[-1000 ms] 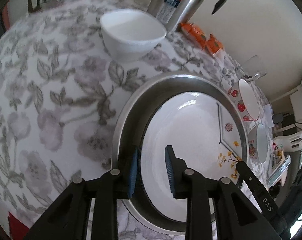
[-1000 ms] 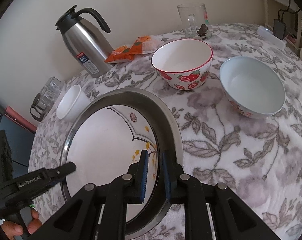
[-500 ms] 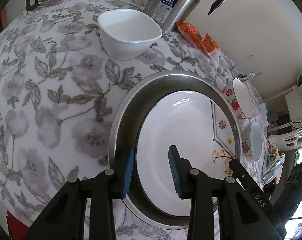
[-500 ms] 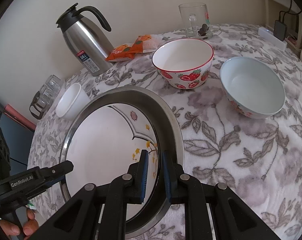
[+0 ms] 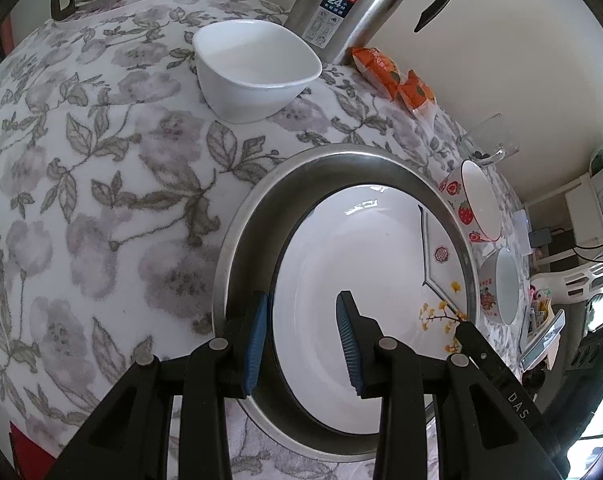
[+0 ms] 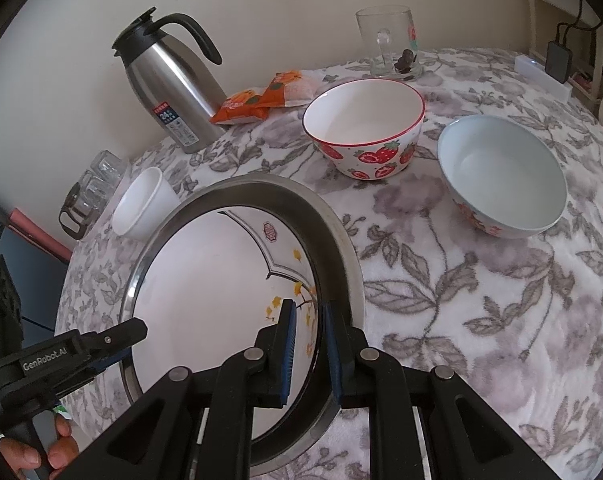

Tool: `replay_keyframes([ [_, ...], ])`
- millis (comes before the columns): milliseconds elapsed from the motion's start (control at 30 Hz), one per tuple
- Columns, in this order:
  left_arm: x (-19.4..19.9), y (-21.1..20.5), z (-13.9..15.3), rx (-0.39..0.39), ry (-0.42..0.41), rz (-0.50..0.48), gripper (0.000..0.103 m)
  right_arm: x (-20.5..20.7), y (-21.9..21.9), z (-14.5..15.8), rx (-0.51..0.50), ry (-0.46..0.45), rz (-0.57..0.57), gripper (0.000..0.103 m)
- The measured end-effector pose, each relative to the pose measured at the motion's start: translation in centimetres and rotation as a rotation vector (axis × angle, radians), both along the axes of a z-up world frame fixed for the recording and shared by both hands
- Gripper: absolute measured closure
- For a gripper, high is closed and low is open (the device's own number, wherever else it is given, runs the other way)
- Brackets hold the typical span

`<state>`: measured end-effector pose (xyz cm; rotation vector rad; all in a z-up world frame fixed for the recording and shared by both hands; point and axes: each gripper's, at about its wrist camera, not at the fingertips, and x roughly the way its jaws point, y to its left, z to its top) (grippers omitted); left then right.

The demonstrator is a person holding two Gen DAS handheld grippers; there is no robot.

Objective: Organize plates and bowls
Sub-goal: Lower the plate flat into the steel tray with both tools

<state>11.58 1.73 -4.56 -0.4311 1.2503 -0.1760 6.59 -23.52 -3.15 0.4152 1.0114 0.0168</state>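
A white plate (image 5: 341,260) (image 6: 205,280) with yellow flowers lies inside a wide steel dish (image 5: 245,240) (image 6: 333,232) on the flowered tablecloth. My left gripper (image 5: 301,340) (image 6: 127,344) stands open over the plate's left edge, one pad above the steel rim and the other above the plate, neither pressing. On the opposite edge, my right gripper (image 6: 307,340) is shut on the white plate's rim; one of its fingers (image 5: 467,330) shows in the left wrist view. A small white bowl (image 5: 253,68) (image 6: 145,204), a strawberry bowl (image 6: 365,128) and a pale blue bowl (image 6: 501,176) stand apart on the cloth.
A steel thermos jug (image 6: 169,92) and orange snack packets (image 6: 257,100) stand along the wall. A glass mug (image 6: 389,44) is at the back, and glass cups (image 6: 93,188) sit at the table's left edge. A hand (image 6: 57,452) holds the left gripper's handle.
The left gripper's jaws have spread wider around the plate's edge. The right gripper keeps its narrow grip, and plate and dish lie where they were.
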Motion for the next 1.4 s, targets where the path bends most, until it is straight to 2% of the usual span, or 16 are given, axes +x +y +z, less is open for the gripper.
replay_keyframes([
  [333,-0.4,0.3,2.0,0.027,-0.051,-0.013,0.064,-0.9,-0.5,2.5,-0.035,-0.059,-0.003,0.086],
  [467,-0.5,1.6,2.5,0.040,-0.072,0.048,0.062,-1.3,-1.8,2.7,-0.064,-0.054,-0.051,0.086],
  [600,-0.1,3.2,1.5,0.064,-0.043,0.113,0.062,-1.3,-3.0,1.2,-0.037,-0.002,-0.079,0.086],
  [733,0.0,4.0,0.0,0.034,0.008,0.145,0.062,-1.3,-3.2,0.3,-0.004,0.015,-0.073,0.086],
  [1067,-0.1,4.5,-1.0,-0.008,0.036,0.167,0.062,-1.1,-3.0,0.2,0.008,0.016,-0.066,0.086],
  [1267,-0.2,4.6,-1.3,-0.043,0.043,0.172,0.067,-1.0,-2.8,-0.3,0.033,0.027,-0.059,0.084],
  [1400,-0.1,4.6,-1.4,-0.060,0.039,0.176,0.075,-0.9,-2.7,-0.7,0.047,0.038,-0.058,0.084],
])
